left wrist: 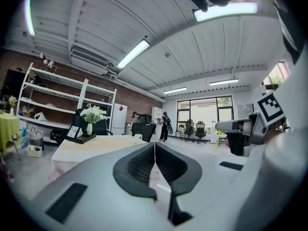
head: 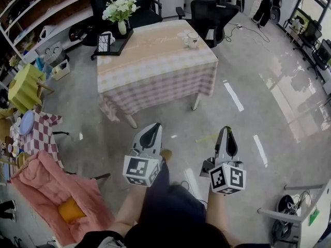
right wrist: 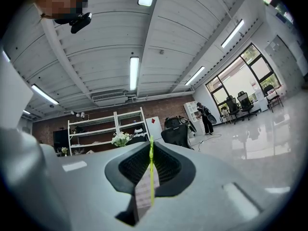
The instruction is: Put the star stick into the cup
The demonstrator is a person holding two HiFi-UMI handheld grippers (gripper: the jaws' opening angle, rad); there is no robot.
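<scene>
Grippers, head view: left gripper [head: 155, 127] and right gripper [head: 226, 130] low centre, side by side.
Cup, head view: cup [head: 192, 39] on table [head: 155, 61], upper centre.
Left gripper view: jaws together, empty.
Right gripper view: jaws narrow, clamping green stick [right wrist: 151, 177], centre.

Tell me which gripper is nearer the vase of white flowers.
Left. Both are short of the table; the left gripper lies toward the vase, the right gripper farther right.

Cup [head: 192, 39] on table [head: 155, 61], far-R corner; flower vase [head: 122, 27] far-L; chairs [head: 209, 12] behind; shelves [head: 41, 9] L.
</scene>
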